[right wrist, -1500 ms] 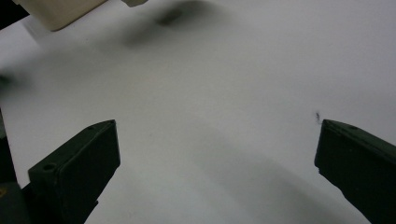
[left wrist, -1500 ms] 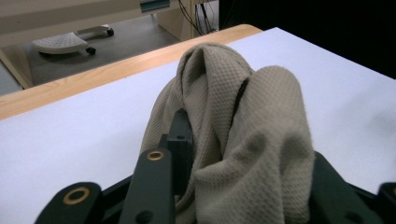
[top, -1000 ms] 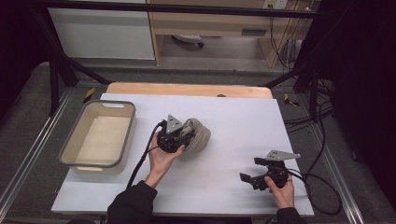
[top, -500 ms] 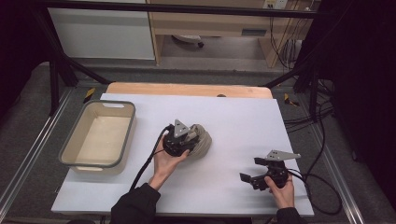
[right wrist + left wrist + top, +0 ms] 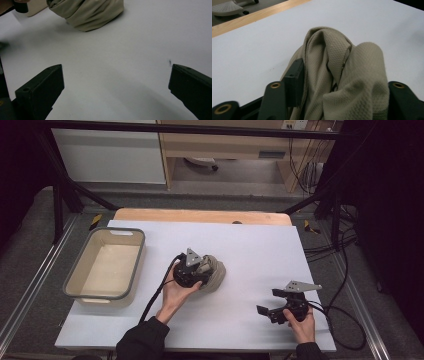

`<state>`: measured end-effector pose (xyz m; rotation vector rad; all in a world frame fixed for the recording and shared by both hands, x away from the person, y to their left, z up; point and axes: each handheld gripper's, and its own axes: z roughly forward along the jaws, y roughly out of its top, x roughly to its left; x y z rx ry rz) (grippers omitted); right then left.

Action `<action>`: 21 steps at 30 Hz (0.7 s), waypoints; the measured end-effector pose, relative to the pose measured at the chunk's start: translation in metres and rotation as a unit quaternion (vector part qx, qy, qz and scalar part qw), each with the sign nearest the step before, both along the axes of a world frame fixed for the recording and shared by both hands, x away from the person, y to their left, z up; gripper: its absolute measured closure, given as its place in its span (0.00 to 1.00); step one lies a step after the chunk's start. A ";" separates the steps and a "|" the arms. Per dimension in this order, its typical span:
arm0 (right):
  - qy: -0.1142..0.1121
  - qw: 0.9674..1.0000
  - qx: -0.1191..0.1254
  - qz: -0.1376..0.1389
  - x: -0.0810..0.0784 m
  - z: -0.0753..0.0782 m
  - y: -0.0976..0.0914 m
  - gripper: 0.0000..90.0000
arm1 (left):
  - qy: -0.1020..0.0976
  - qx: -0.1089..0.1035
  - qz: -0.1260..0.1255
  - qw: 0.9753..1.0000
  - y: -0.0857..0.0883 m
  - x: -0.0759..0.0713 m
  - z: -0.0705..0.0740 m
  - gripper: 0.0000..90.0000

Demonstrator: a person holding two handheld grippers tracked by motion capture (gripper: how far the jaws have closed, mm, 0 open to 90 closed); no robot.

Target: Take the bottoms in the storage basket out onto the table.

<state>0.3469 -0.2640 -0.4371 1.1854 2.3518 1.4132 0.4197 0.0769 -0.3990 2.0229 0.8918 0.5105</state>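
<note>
High view: left gripper (image 5: 200, 270) slides right w/ the cloth (image 5: 214, 275), jaws clamped on its folds mid-table, drifting away from the bin (image 5: 128, 265). Right gripper (image 5: 272, 306) idles near-right, jaws wide, nothing held.

The left gripper (image 5: 196, 270) sits farther right and a little nearer the person than a second ago, pushed deeper into the bunched khaki cloth (image 5: 214, 272). Earlier its jaws were only at the cloth's left edge — now folds of fabric lie between the fingers (image 5: 295, 77), one finger pressed against the cloth's side and the other buried under a draped fold. The cloth itself has shifted slightly rightward with the gripper — its heap looks more compressed.
</note>
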 end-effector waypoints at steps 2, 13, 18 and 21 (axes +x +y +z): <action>0.000 1.000 0.000 0.000 0.000 0.000 0.000 0.01 | 0.001 -0.001 0.000 1.000 0.001 0.000 0.001 0.45; 0.000 1.000 0.001 0.000 0.000 0.000 0.000 0.01 | 0.010 -0.019 0.001 1.000 0.013 -0.003 0.015 0.19; 0.001 1.000 0.001 0.000 0.000 0.000 0.000 0.01 | 0.018 -0.013 0.003 1.000 0.020 -0.005 0.021 0.08; 0.001 1.000 0.001 0.000 0.000 0.000 0.000 0.01 | 0.023 -0.013 0.002 1.000 0.025 -0.007 0.024 0.06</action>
